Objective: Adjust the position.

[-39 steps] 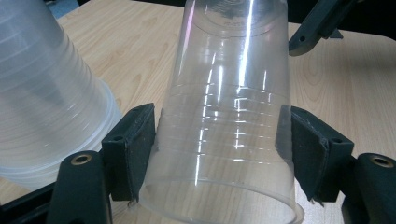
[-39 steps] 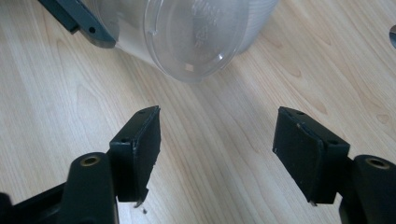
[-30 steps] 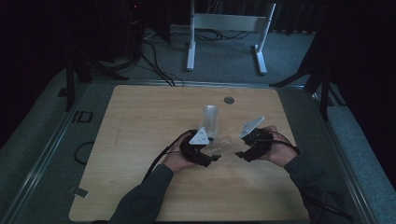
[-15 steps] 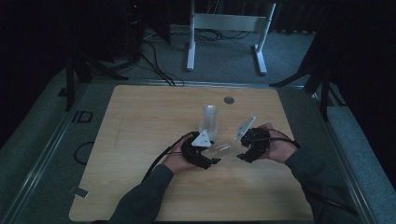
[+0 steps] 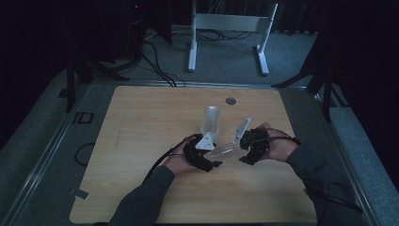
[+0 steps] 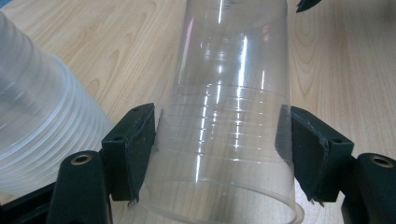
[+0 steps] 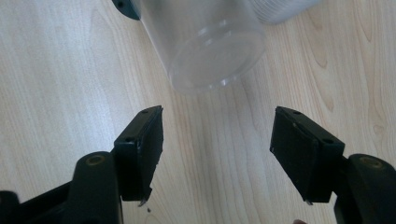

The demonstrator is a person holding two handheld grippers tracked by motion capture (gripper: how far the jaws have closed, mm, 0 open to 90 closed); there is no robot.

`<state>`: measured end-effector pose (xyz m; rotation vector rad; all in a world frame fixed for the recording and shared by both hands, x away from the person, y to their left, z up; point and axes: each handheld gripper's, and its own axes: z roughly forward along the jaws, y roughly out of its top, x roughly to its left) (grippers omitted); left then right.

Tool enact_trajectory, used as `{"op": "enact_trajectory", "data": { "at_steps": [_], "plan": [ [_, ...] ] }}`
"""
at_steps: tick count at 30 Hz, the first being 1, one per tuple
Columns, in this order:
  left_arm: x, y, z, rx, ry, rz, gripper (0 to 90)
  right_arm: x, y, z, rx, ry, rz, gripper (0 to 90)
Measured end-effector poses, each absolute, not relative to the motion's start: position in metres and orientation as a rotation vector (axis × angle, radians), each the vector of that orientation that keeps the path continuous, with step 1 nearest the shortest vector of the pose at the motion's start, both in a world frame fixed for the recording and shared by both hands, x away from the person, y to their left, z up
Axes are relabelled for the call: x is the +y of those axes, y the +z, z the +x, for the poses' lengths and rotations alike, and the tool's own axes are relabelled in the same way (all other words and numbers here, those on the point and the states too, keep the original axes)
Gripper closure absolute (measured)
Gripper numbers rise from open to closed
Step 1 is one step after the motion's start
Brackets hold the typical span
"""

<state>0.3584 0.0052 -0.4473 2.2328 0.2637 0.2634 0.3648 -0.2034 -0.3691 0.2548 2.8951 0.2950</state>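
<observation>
My left gripper is shut on a clear plastic cup and holds it on its side just above the wooden table. In the left gripper view both pads press the cup near its open rim. The cup's base points toward my right gripper, which is open, a short way from it and not touching. In the high view the right gripper sits right of the cup. A stack of clear cups stands upright just behind the left gripper, and the same stack lies left of its jaws.
A small round grey grommet sits near the table's far edge. A white metal frame and cables are on the floor beyond the table. Bare wood stretches left of my hands and in front of them.
The right gripper has edged a little to the left, closer to the cup's base. The left hand and the held cup have stayed put.
</observation>
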Motion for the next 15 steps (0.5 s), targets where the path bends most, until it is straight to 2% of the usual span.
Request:
{"op": "enact_trajectory", "data": {
  "at_steps": [15],
  "plan": [
    [0.000, -0.448, 0.355, 0.217, 0.293, 2.290, 29.7, -0.190, -0.370, 0.363, 2.935, 0.221, 0.178, 34.1]
  ]
}}
